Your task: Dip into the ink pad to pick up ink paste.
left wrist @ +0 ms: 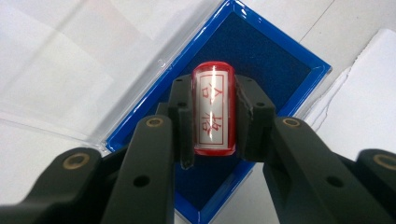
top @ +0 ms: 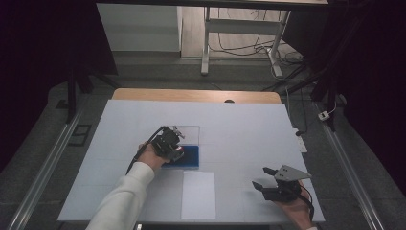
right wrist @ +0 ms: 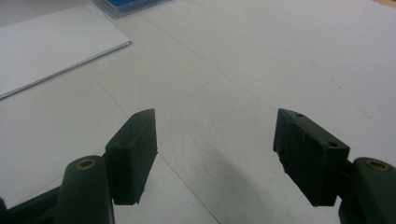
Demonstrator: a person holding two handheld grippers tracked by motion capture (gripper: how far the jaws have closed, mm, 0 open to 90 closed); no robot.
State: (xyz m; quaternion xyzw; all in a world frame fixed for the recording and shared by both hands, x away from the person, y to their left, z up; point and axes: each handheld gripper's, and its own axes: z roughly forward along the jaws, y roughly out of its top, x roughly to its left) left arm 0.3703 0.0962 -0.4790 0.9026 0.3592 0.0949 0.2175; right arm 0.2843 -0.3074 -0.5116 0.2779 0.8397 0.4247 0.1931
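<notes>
Red and clear plastic, the stamp (left wrist: pixel 213 111) sits clamped between the fingers (left wrist: pixel 182 122) of the left gripper (top: pixel 173 142), its label facing the camera and its far end aimed down at the blue ink pad (left wrist: pixel 261 56). The pad lies in its open case on the desk (top: pixel 239 124), the clear lid (top: pixel 187 131) folded back behind it, and the stamp hangs over the felt; whether it already touches cannot be told. A white sheet of paper (top: pixel 198 194) lies just in front of the pad, nearer the person.

The step in hand looks like inking the stamp. To do it well, the stamp should stay square to the felt and meet it flat, near the middle rather than on the blue rim, with an even press. The grip should hold firm so the cylinder does not roll.

The right gripper (top: pixel 269 178) rests well apart on the bare desk, its fingers (right wrist: pixel 133 151) spread wide and holding nothing.
</notes>
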